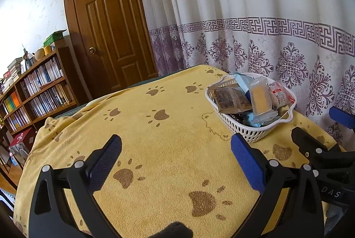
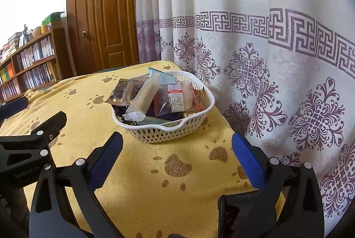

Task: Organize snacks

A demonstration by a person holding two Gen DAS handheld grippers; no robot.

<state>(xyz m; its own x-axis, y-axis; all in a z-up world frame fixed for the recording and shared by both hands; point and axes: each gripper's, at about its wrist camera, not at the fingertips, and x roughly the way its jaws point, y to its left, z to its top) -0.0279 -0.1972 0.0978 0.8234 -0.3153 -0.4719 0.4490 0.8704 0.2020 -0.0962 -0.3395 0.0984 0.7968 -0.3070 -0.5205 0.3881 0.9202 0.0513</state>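
Note:
A white perforated basket (image 1: 248, 130) (image 2: 168, 132) stands on the yellow paw-print cloth near the curtain. It holds several snack packs: a brown pack (image 1: 231, 100) (image 2: 124, 91), a clear-wrapped yellow bar (image 1: 261, 98) (image 2: 144, 97), a red-and-white pack (image 1: 280, 93) (image 2: 177, 100) and light blue packs. My left gripper (image 1: 176, 152) is open and empty, above the cloth, left of and nearer than the basket. My right gripper (image 2: 177, 153) is open and empty, just short of the basket's near rim. The right gripper also shows at the right edge of the left wrist view (image 1: 321, 127).
The yellow cloth (image 1: 155, 127) covers the table. A patterned curtain (image 2: 266, 60) hangs close behind and to the right of the basket. A wooden door (image 1: 106, 22) and a bookshelf (image 1: 33, 91) stand far left. A dark object (image 2: 235, 215) lies at the near right edge.

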